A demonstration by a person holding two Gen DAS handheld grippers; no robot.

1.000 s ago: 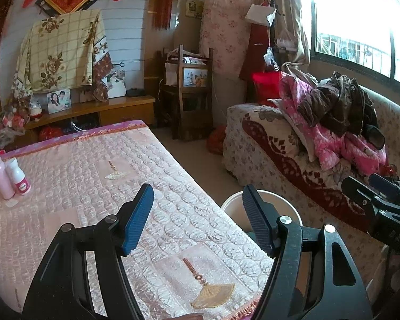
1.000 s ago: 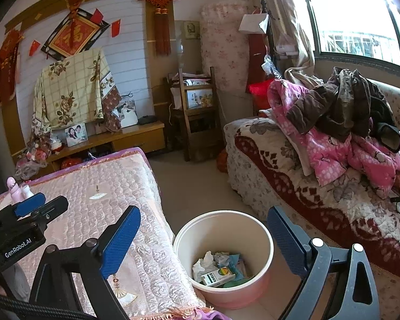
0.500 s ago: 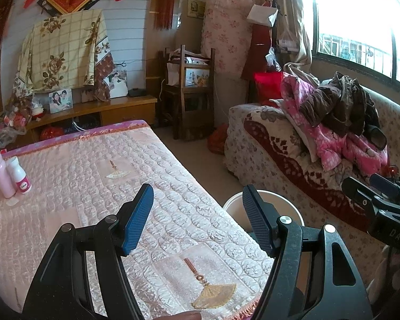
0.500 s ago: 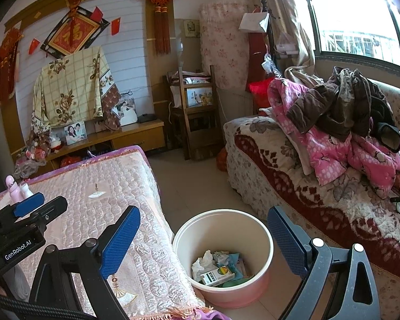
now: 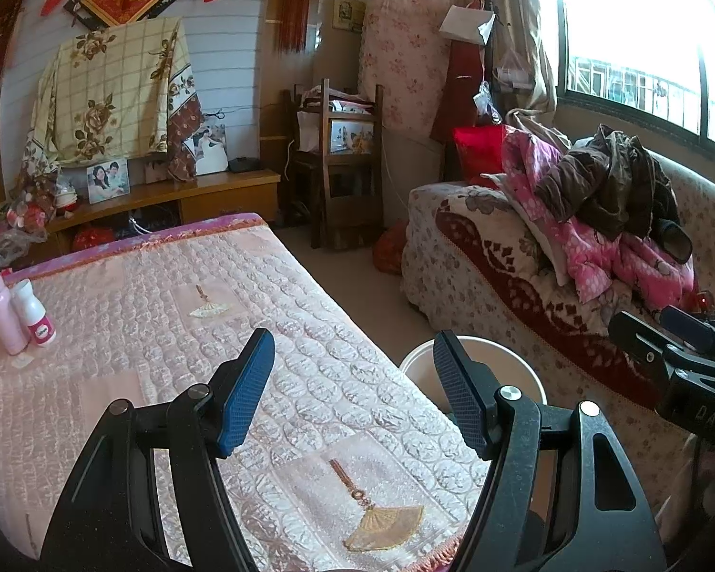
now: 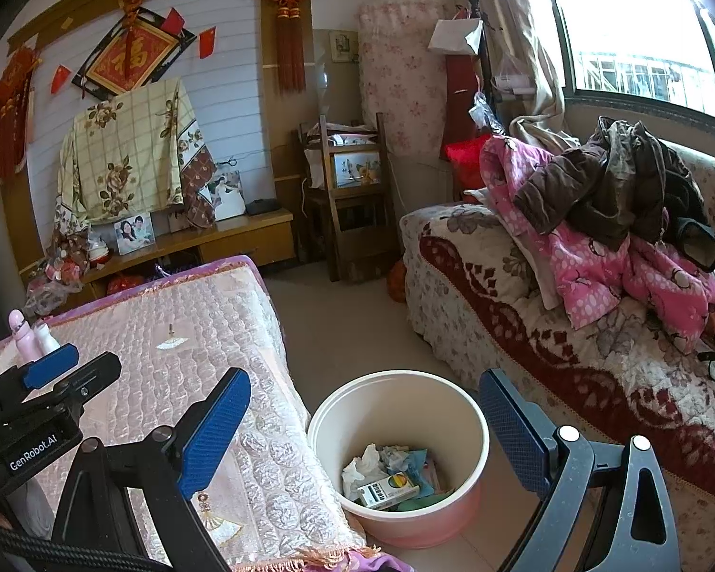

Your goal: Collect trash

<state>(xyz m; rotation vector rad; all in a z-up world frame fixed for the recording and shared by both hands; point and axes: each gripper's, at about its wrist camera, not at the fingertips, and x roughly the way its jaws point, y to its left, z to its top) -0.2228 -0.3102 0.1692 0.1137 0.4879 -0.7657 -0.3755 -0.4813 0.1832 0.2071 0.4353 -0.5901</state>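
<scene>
A pink-and-white trash bin (image 6: 405,515) stands on the floor between the table and the sofa. It holds crumpled tissues (image 6: 362,467), a small white-and-green carton (image 6: 388,490) and bits of blue-green paper. My right gripper (image 6: 364,434) is open and empty above the bin. My left gripper (image 5: 352,393) is open and empty over the table's near right edge; the bin's rim (image 5: 417,362) shows just past its right finger. Each gripper shows at the edge of the other's view.
A table with a pink quilted cover (image 5: 167,333) fills the left; two pink-white bottles (image 5: 12,314) stand at its far left. A sofa (image 6: 524,333) piled with clothes (image 6: 610,219) lines the right. A wooden chair (image 6: 352,200) and low cabinet (image 6: 205,243) stand at the back.
</scene>
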